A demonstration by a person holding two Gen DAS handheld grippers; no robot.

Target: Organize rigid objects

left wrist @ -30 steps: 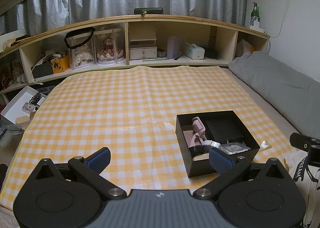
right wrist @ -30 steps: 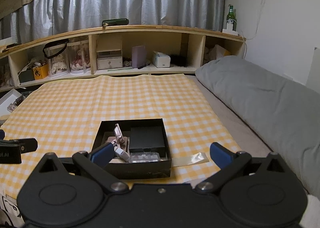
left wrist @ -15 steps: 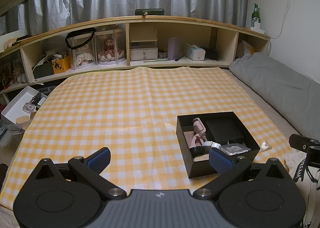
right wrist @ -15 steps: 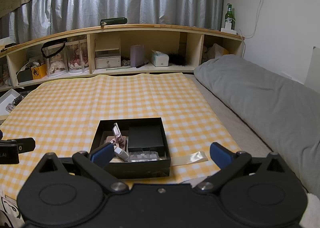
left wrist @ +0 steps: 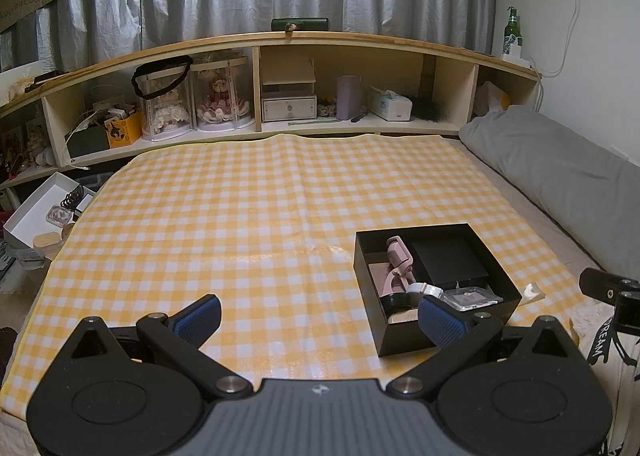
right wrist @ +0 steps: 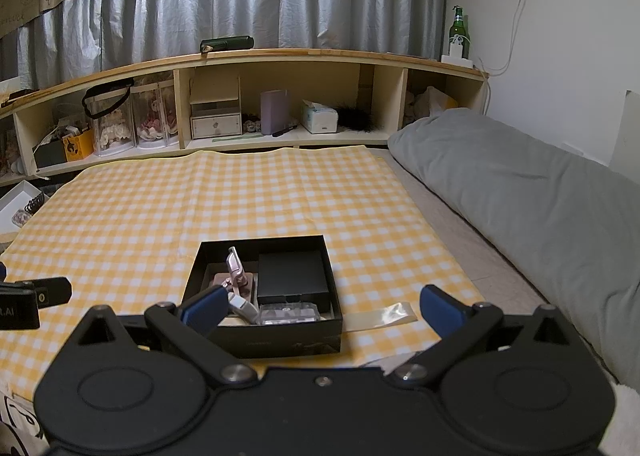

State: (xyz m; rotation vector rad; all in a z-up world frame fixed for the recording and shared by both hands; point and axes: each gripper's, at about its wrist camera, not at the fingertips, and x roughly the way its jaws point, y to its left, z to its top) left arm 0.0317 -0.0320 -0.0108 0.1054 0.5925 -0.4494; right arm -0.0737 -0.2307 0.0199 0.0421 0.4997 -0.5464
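A black open box (left wrist: 404,340) (right wrist: 280,338) sits on the yellow checked cloth (left wrist: 240,223) (right wrist: 200,207), near its front right corner. Inside lie a pink phone holder (left wrist: 398,262) (right wrist: 236,270), a smaller black box (left wrist: 450,262) (right wrist: 292,274), a clear plastic case (left wrist: 472,298) (right wrist: 286,312) and a white clip-like piece (left wrist: 422,288) (right wrist: 242,303). My left gripper (left wrist: 320,320) is open above the cloth, left of the box. My right gripper (right wrist: 320,308) is open just in front of the box, empty.
A strip of clear plastic (right wrist: 384,316) lies right of the box. A grey pillow (right wrist: 520,195) (left wrist: 560,175) runs along the right side. A wooden shelf (left wrist: 320,43) with doll cases, a tissue box and drawers stands behind. A white box (left wrist: 36,211) sits off the left edge.
Both cameras have tilted up and back slightly, so the box sits a little lower in each view. Both grippers stay open and empty; nothing in the box has moved.
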